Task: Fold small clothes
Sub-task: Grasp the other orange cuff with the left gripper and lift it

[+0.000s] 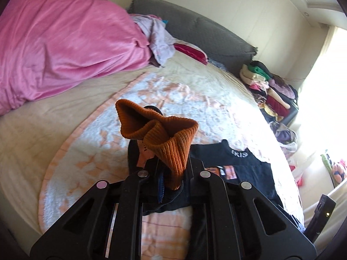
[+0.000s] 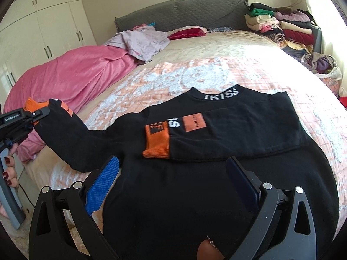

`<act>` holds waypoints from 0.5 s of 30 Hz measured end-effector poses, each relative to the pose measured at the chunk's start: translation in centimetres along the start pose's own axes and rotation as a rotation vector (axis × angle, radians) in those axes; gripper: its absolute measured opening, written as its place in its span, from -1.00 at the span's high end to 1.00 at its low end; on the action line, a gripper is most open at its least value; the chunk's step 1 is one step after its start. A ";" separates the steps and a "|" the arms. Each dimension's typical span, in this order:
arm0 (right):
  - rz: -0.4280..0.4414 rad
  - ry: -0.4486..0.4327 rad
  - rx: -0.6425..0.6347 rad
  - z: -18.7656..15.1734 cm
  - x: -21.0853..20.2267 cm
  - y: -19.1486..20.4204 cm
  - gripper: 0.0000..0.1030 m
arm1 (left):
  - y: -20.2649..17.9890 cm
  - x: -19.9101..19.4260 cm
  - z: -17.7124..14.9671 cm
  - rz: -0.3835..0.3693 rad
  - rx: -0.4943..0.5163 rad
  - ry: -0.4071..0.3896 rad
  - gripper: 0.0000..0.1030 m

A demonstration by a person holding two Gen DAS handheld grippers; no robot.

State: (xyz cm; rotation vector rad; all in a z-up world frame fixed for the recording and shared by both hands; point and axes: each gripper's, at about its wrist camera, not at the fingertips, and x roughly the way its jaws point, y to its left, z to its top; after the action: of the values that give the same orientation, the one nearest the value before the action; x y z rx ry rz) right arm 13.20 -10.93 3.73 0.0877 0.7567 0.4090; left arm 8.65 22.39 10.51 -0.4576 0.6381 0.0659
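Sweater [image 2: 195, 173], one, lying on bed [image 2: 238, 49]; two cuffs; left gripper [image 1: 171, 173] pinching orange cuff [image 1: 164, 134]; right gripper [image 2: 173, 186] gaping wide.

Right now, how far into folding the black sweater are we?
Done: one sleeve lies folded across the black sweater, orange cuff on the chest. In hand: the left gripper is shut on the other sleeve's cuff, lifted off the bed. The right gripper is open over the body. Left: lay that sleeve across, then fold the body.

Sunlit bdrm: bed [image 2: 216, 43] w/ grey headboard [image 2: 184, 15], white wardrobe [image 2: 49, 26].
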 end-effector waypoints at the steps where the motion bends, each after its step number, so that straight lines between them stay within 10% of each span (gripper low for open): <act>1: -0.007 -0.001 0.010 0.0 -0.1 -0.5 -0.90 | -0.6 0.2 0.0 -0.008 0.011 0.003 0.87; 15: -0.107 -0.040 0.171 -0.3 -2.0 -8.2 -0.90 | -8.2 3.1 -2.4 -0.079 0.140 0.076 0.87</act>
State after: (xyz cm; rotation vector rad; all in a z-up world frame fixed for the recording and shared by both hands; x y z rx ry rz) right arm 14.35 -19.25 2.99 0.2142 0.7519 0.2397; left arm 11.47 13.72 10.24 -0.3506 0.6936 -0.0710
